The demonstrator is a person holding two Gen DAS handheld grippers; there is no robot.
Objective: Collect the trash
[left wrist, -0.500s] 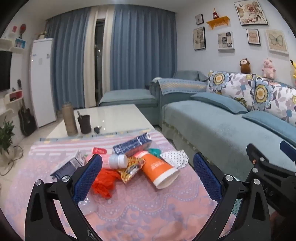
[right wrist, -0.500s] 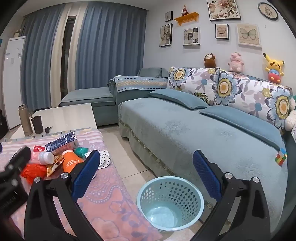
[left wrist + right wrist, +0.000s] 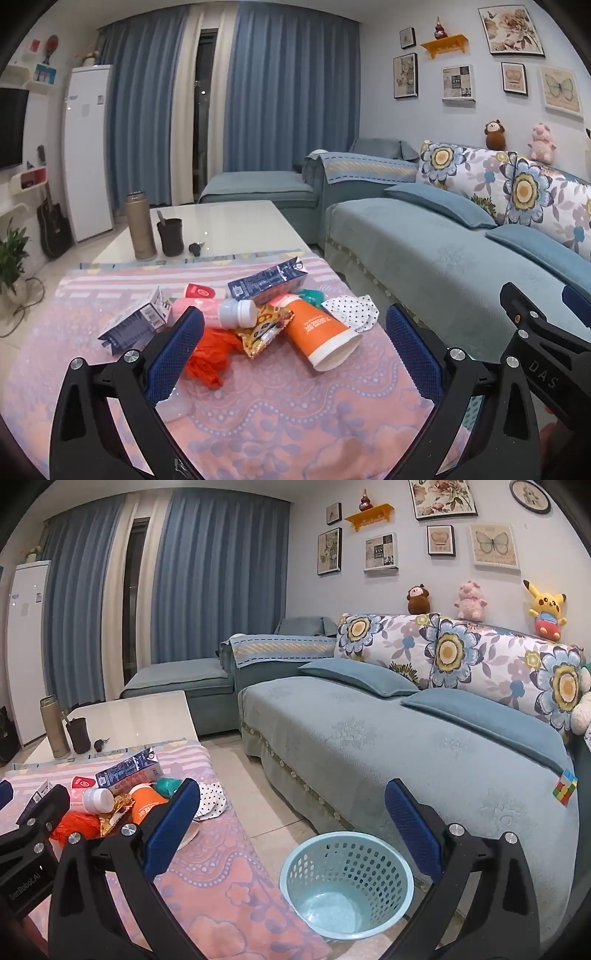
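nothing moved; both hand-held grippers still gape over trash pile

A soft pink patterned cloth covers the worktop. The white tabletop beyond is glossy and reflective. The orange paper cup looks smooth; the crumpled snack wrapper shines like foil. The pale blue perforated plastic basket is glossy. The fingers carry blue pads with a rough, dotted texture.
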